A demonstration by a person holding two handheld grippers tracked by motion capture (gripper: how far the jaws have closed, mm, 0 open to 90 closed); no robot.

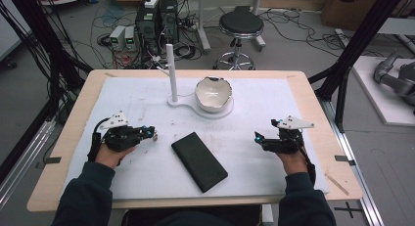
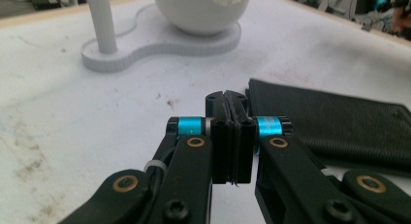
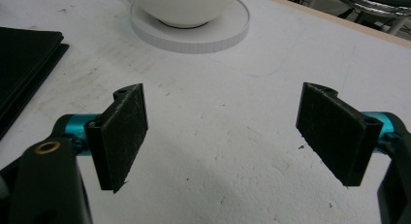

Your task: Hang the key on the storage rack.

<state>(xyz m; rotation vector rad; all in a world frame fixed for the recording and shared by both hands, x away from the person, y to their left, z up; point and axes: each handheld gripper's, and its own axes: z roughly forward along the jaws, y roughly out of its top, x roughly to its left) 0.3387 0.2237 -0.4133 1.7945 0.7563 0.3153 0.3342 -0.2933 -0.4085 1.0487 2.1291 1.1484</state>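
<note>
Left gripper (image 2: 231, 136) pinched shut on nothing, just left of black pouch (image 1: 199, 161), maybe lining up. Right gripper (image 3: 228, 136) gaping wide, well right of pouch, probably ready to help.

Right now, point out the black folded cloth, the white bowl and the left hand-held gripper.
black folded cloth (image 1: 199, 161): high view, middle of its top face.
white bowl (image 1: 213, 94): high view, inner wall.
left hand-held gripper (image 2: 231, 136): left gripper view, where the closed jaws meet.

bare mat around black pad (image 1: 199, 161); bowl (image 1: 213, 94), upright post (image 1: 171, 72) block far centre.
</note>
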